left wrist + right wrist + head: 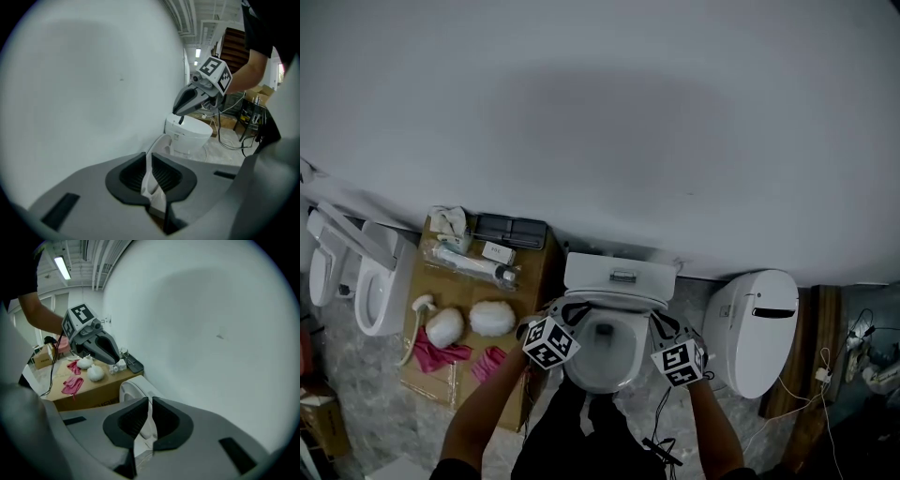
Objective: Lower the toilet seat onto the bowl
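Grey wall behind, toilet at middle. Toilet seat (162,143): raised, near upright above bowl (623,380). Left gripper (151,161), right gripper (150,404): each clamped on one side edge. Hazards: thin smooth edge slipping free, seat slamming down; uneven lowering straining hinges.

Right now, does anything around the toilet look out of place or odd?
Mildly. Two pink cloths lie crumpled on the cardboard box left of the toilet, and a black cable trails across the floor in front of it. Nothing looks spilled or broken.
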The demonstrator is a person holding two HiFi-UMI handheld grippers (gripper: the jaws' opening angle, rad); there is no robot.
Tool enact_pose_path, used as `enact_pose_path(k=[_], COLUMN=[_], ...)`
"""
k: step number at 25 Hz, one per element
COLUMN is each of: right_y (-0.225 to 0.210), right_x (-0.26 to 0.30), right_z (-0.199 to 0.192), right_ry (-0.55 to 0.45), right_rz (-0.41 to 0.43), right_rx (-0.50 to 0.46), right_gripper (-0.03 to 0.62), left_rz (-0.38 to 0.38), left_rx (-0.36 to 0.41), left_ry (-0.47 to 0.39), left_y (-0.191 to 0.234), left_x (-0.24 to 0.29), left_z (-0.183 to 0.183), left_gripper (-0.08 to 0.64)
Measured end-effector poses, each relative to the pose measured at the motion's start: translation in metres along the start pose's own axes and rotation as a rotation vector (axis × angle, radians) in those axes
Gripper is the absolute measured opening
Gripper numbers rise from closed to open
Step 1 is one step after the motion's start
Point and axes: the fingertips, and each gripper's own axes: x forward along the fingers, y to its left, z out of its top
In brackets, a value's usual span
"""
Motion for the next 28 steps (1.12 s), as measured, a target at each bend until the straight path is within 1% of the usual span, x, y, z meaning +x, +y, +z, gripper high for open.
enact_pose_path(k=[2,4,6,9,13,19,22,26,27,28], right_y=[-0.001,-0.002,-0.005,-0.009,-0.012,-0.013,-0.014,-0.012,-0.012,-0.011], right_x=[0.016,0.029,0.041,0.06,0.079,0.093,0.095,0.095,0.095,0.095], right_z=[-0.012,-0.025,-0.04,-0.059,-0.07,-0.077,-0.077,-0.078,-0.078,-0.079], right_ry=[0.03,0.061,0.099,0.154,0.195,0.233,0.24,0.243,0.246,0.25], right_rz=[0.018,0.027,0.024,0.028,0.04,0.039,0.039,0.039,0.043,0.052], right_rx=[-0.007,-0.014,-0.033,-0.08,-0.146,-0.242,-0.252,-0.284,-0.293,-0.3], right_gripper=[0.032,0.032,0.032,0.032,0.032,0.033,0.037,0.04,0.04,0.04], left_rz=[-0.023,-0.039,-0.056,-0.072,-0.077,-0.085,-0.084,-0.072,-0.067,-0.064], left_rx=[0.043,0.078,0.096,0.102,0.135,0.139,0.17,0.18,0.182,0.183], left_ry=[0.042,0.087,0.123,0.158,0.203,0.214,0.218,0.21,0.208,0.206], left_y=[0.001,0.0,0.0,0.005,0.012,0.015,0.014,0.014,0.014,0.014], left_x=[0.019,0.037,0.053,0.073,0.088,0.094,0.094,0.093,0.093,0.092], left_z=[-0.01,-0.023,-0.037,-0.055,-0.07,-0.074,-0.074,-0.075,-0.075,-0.075], left_gripper=[0.07,0.098,0.101,0.103,0.103,0.097,0.098,0.098,0.095,0.077])
